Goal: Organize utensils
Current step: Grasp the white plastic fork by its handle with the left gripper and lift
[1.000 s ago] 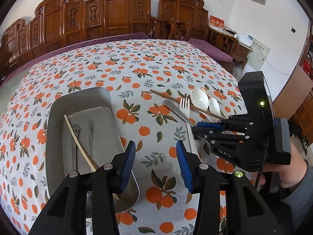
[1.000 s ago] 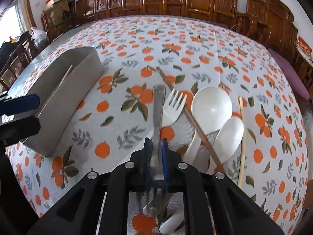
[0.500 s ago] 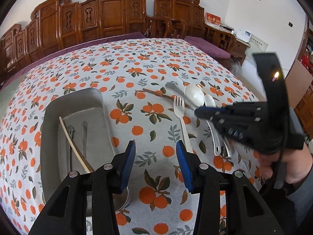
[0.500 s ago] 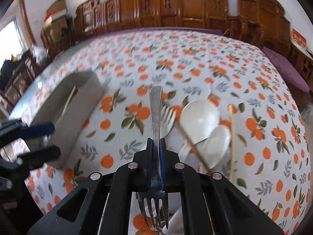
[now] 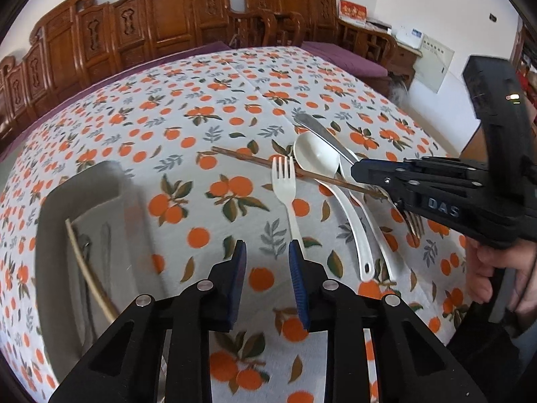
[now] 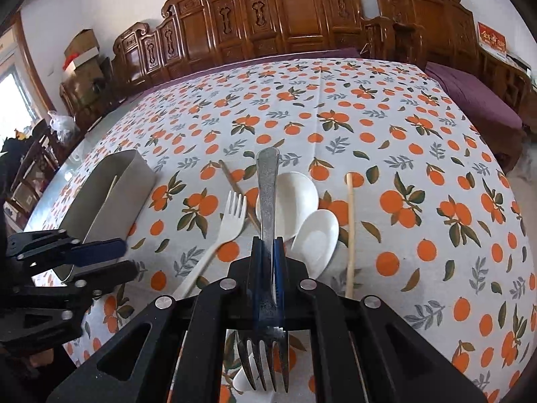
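Observation:
My right gripper is shut on a metal fork, held above the table with its handle pointing forward and its tines back toward the camera. It also shows in the left wrist view. Below it lie a white plastic fork, two white spoons, a dark chopstick and a pale chopstick. My left gripper is open and empty, low over the cloth by the white fork's handle. The grey metal tray on the left holds a pale chopstick and metal utensils.
The table has an orange-print cloth. Carved wooden chairs line its far edge. A purple cushion lies at the right. The hand holding the right gripper is at the right edge.
My right gripper has lifted the metal fork off the table and raised it. My left gripper has moved right and forward, away from the tray, toward the white fork.

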Demonstrator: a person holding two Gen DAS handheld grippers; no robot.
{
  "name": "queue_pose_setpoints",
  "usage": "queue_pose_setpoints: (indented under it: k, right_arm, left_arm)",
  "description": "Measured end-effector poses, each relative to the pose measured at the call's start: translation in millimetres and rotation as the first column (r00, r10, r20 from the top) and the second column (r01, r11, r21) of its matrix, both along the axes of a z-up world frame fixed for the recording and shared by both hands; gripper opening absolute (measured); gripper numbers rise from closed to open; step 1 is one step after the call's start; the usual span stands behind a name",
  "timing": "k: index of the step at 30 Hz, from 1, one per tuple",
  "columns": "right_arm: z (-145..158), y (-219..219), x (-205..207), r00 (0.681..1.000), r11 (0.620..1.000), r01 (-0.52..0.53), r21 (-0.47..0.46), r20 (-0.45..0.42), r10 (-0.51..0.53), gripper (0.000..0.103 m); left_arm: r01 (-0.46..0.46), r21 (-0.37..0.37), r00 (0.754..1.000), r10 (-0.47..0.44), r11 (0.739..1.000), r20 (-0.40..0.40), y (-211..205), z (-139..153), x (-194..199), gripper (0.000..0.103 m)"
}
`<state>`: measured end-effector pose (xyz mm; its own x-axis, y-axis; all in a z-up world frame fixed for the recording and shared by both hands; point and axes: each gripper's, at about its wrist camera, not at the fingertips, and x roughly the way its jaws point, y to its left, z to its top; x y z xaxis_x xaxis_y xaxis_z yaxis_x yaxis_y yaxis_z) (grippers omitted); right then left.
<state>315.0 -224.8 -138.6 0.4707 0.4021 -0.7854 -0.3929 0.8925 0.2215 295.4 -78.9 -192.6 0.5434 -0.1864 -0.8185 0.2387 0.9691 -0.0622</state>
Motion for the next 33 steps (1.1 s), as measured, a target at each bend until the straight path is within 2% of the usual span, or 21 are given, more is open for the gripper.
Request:
queue_pose_setpoints:
  k: [9,12,14,21,24,33]
  right_arm:
    - [-1,-5,2,1.0,1.0,0.012,0.005,0.001,-0.012,0.008]
    - [-2,-4,3,1.0,1.0,0.01,0.001,-0.002,-0.01,0.008]
    - [-3,-3,3,1.0,1.0,0.008,-0.006,-0.006,-0.008,0.008]
    - [-4,6,3,1.0,1.0,0.004,-0.019,-0.005,-0.004,0.008]
    - [-5,10,3,1.0,1.0,0.002,-0.022,-0.005,-0.002,0.008]
    - [-7,14,3,1.0,1.0,-0.002,-0.022,-0.007,0.002,0.008]
  left_arm:
    - [0.025,0.003,0.999,-0.025,1.0,-0.046,-26,-25,34,0.022]
    - [0.021,-0.006,0.998,-0.022,1.0,-0.064,-27,-33,39,0.017]
    - [0.025,-0.001,0.997,-0.025,1.0,-0.067,-29,-35,40,0.017]
    - [0.016,-0.006,0.997,-0.016,1.0,-0.071,-25,-37,43,0.016]
    - [0.02,0.011,0.998,-0.019,1.0,-0.066,-25,-38,40,0.006]
    - [0.016,-0.013,0.998,-0.017,1.0,-0.063,-13,-30,32,0.006]
